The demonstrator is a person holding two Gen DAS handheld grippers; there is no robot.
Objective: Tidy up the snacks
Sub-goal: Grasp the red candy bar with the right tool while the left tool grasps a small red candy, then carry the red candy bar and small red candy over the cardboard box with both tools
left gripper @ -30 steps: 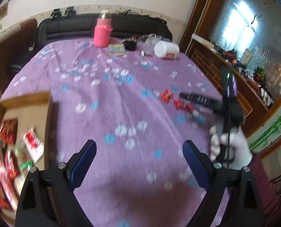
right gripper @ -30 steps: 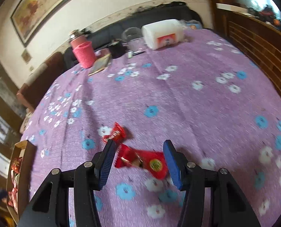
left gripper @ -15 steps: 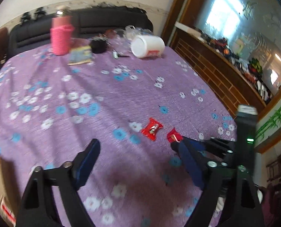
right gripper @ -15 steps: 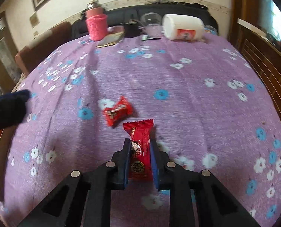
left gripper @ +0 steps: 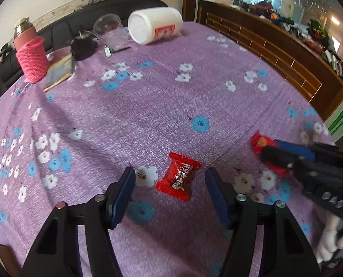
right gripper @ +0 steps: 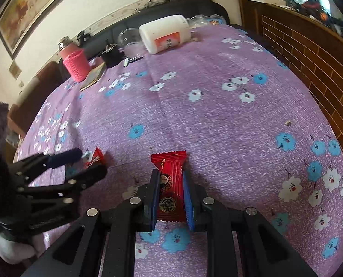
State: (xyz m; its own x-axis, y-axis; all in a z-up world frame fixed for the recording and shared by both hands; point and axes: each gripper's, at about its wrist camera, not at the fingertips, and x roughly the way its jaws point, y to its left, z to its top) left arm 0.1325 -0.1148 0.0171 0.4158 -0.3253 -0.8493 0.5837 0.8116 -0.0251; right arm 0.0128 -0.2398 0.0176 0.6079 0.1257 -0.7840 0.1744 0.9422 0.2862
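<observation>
Your left gripper (left gripper: 170, 184) has swung over the red candy (left gripper: 178, 176) on the purple tablecloth (left gripper: 148, 106), jaws just closing but not touching; centre it first. Right gripper (right gripper: 170, 194) clamps 1 red packet (right gripper: 170, 184).

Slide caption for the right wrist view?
Right gripper shut on flat red foil snack packet over purple floral tablecloth.

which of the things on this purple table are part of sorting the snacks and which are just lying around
Job: red twist-wrapped candy between the left gripper pads; flat red snack packet clamped by the right gripper.

Lying about: white plastic jar on its side, pink knitted-sleeve bottle, clear cup.
</observation>
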